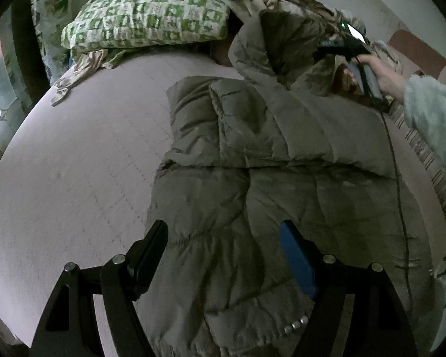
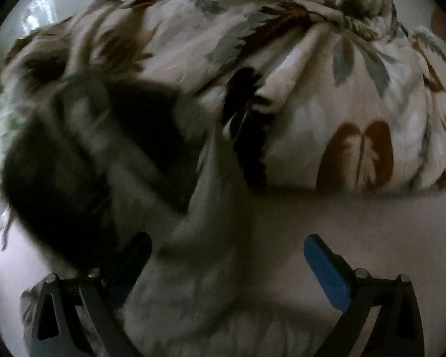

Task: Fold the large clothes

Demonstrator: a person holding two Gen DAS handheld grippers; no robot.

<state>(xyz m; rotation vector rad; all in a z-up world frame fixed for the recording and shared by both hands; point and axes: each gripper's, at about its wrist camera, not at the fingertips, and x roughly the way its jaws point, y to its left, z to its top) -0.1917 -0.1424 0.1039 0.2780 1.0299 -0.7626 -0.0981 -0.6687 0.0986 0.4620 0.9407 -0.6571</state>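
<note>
An olive-green puffer jacket lies on the pale pink bed sheet, its sleeves folded across the body and its hood raised at the far end. My left gripper is open and hovers over the jacket's hem, one finger at each side of a fold. My right gripper shows in the left wrist view at the hood, held by a hand. In the right wrist view the right gripper is open, with the blurred hood and its fur trim between and above the fingers.
A green-and-white patterned pillow lies at the head of the bed. A leaf-print quilt is bunched behind the hood. A small crumpled cloth lies near the pillow. A dark cable runs across the jacket's right side.
</note>
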